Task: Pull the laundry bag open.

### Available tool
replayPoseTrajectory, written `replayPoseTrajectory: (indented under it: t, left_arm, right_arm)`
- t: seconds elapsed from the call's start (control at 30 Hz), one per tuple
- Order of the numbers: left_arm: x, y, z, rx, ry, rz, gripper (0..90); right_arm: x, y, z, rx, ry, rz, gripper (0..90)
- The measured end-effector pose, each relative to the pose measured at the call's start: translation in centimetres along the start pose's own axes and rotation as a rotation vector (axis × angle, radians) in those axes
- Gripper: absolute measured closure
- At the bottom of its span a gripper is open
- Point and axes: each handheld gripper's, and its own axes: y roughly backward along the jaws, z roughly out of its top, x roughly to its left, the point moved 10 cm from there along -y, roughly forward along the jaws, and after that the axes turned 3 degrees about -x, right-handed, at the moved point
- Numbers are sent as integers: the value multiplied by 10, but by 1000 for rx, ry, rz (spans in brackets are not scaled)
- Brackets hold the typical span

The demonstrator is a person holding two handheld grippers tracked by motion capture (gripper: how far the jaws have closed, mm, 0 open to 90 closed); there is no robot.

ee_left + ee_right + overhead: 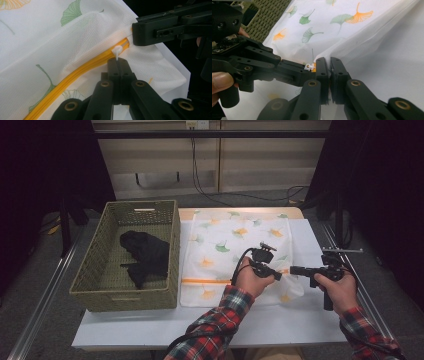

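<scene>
White table (280, 325) across the frame centre, woven basket (100, 270) resting on its left part, white mesh laundry bag (225, 240) with ginkgo-leaf print lying flat at centre, just beside the basket

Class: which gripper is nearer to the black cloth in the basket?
Left. The left gripper is at the bag's zipper, on the side toward the black cloth; the right gripper is just beyond it, farther from the basket.

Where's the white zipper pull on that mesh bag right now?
In the left gripper view, the white zipper pull sits at the yellow zipper's end, pinched by the left gripper, beside the right gripper.
</scene>
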Motion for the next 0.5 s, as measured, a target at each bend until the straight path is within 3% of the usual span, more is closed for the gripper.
replayPoseTrajectory:
  t: [0.27, 0.33, 0.5]
  left_arm:
    - [4, 3, -1, 12, 0, 16, 900]
    - [3, 2, -1, 5, 26, 2, 900]
    - [5, 2, -2, 11, 23, 4, 900]
  right_arm:
    - [-1, 0, 0, 3, -2, -10, 862]
    - [-2, 0, 0, 6, -6, -8, 862]
    - [-4, 2, -1, 9, -2, -11, 862]
